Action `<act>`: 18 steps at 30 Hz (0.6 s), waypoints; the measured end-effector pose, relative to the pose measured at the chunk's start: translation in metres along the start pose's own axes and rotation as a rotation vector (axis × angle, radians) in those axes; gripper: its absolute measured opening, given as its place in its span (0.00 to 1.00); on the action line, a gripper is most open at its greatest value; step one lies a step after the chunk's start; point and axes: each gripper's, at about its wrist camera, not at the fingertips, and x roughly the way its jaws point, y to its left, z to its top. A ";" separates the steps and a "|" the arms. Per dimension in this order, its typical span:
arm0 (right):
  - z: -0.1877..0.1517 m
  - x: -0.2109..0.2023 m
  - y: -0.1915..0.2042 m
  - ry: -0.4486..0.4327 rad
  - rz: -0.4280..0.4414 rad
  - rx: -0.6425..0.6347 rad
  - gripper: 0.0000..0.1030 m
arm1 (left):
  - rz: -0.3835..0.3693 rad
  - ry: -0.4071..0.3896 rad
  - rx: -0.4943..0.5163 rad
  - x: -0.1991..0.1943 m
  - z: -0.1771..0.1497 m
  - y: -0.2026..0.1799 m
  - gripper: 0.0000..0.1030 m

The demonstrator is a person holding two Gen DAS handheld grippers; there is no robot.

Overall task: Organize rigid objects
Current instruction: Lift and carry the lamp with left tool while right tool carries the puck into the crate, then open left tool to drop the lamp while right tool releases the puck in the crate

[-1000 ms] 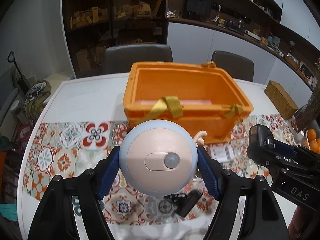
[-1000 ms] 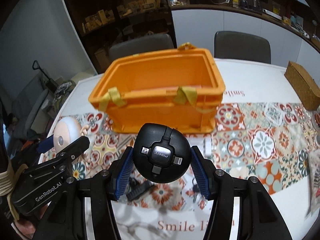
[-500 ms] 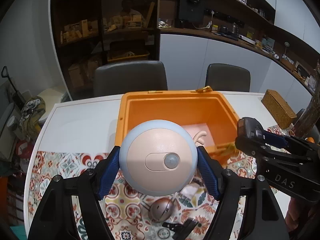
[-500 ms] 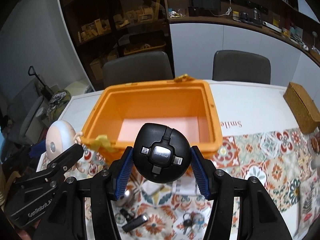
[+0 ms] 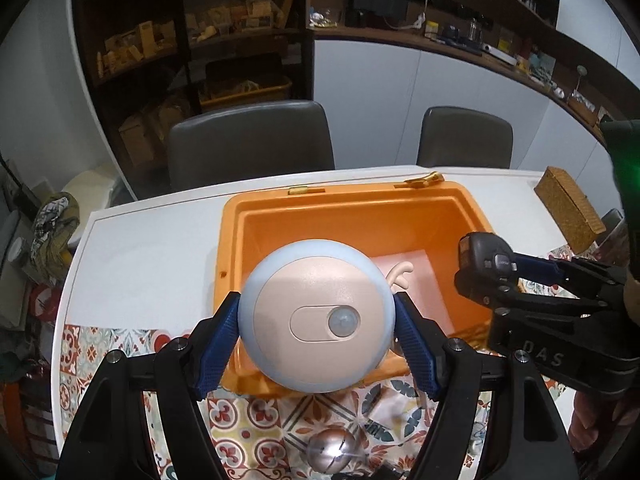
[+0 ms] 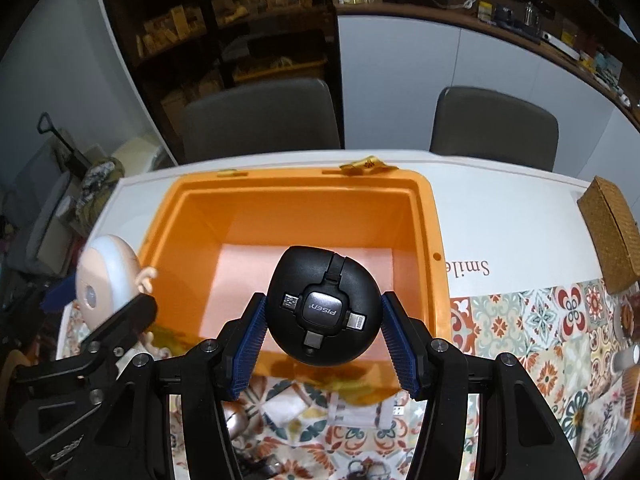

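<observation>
Left tongs (image 5: 316, 330): we have them clamped on a round night light (image 5: 318, 318), blue pads pressed against both of its sides.
Night light: we see a pale blue rim, a peach face with a sensor dot, and a small peach hook at its upper right; it hangs in the air above the near left part of the orange crate (image 5: 460, 204).
Right tongs (image 6: 322, 330): we have them clamped on a black round cable adapter (image 6: 324, 306), pads against both of its sides.
Cable adapter: we read "PISEN" on its centre cap, with several plug tips around it; it hangs in the air above the near edge of the crate.
Near table (image 5: 152, 248): on the patterned tile cloth (image 6: 532, 320), below the tongs, we see a shiny metal ball (image 5: 332, 450), a white packet (image 6: 352, 410) and small dark items too blurred for us to name.
Orange crate: it stands on the table just beyond the cloth's far edge; we see only a bare pale floor inside, and yellow straps lie over its rims.
Neighbours: from each wrist view we see the other tongs alongside, near but apart.
Right side: a woven box (image 6: 612, 236) sits well apart from the crate.
Far side: two grey chairs (image 5: 250, 142) stand behind the table, with dark shelves (image 5: 192, 44) beyond them.
</observation>
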 end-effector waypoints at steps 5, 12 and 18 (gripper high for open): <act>0.008 0.017 0.000 0.058 -0.006 0.009 0.55 | -0.002 0.063 -0.005 0.021 0.010 0.003 0.72; 0.012 0.033 -0.004 0.115 -0.014 0.016 0.55 | 0.012 0.125 -0.005 0.045 0.016 0.005 0.72; 0.013 0.038 -0.005 0.126 -0.023 0.016 0.55 | 0.039 0.176 0.002 0.060 0.015 0.003 0.75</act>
